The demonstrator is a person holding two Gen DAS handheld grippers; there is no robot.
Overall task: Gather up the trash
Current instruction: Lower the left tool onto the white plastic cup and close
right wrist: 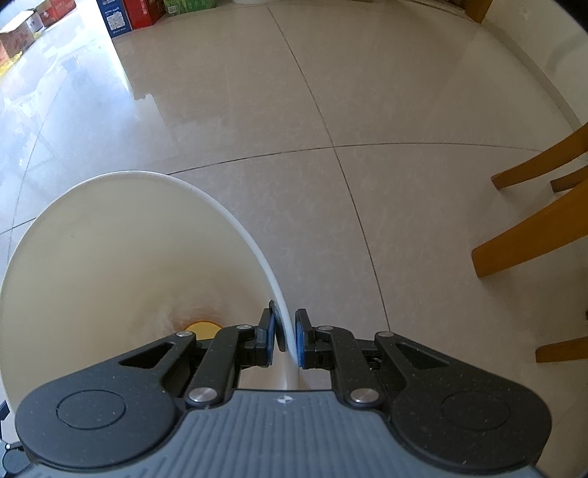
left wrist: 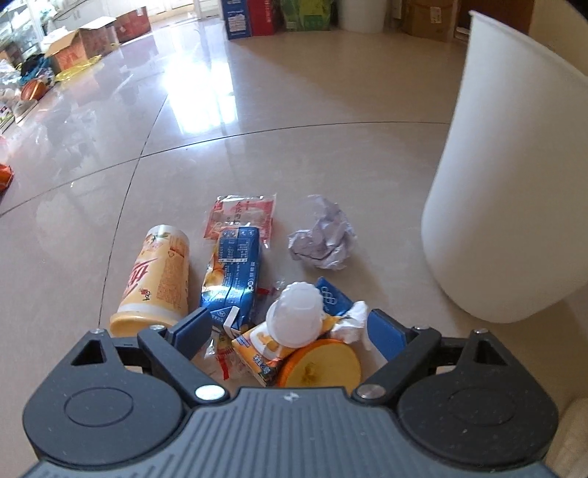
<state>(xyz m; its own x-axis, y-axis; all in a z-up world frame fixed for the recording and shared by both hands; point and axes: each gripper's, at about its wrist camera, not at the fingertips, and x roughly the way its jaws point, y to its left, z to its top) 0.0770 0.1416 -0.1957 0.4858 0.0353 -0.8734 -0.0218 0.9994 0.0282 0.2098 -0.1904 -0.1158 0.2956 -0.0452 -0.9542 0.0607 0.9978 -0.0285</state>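
Observation:
A heap of trash lies on the tiled floor in the left wrist view: a yellow paper tube (left wrist: pixel 158 279), a blue drink carton (left wrist: pixel 235 272), a red wrapper (left wrist: pixel 240 215), a crumpled paper ball (left wrist: pixel 323 239), a small white plastic cup (left wrist: pixel 296 318) and an orange lid (left wrist: pixel 319 364). My left gripper (left wrist: pixel 290 334) hangs open just over the near end of the heap, with the white cup between its blue pads but untouched. A white bin (left wrist: pixel 514 184) stands right of the heap. My right gripper (right wrist: pixel 286 338) is shut on the bin's rim (right wrist: pixel 235 220); a yellow item (right wrist: pixel 200 327) lies inside.
Wooden chair legs (right wrist: pixel 533 239) stand to the right of the bin. Cardboard boxes (left wrist: pixel 73 47) and loose clutter line the far left wall, and a blue box (left wrist: pixel 239 18) and a second white bin (left wrist: pixel 362 14) stand at the back. Bare tiles stretch beyond the heap.

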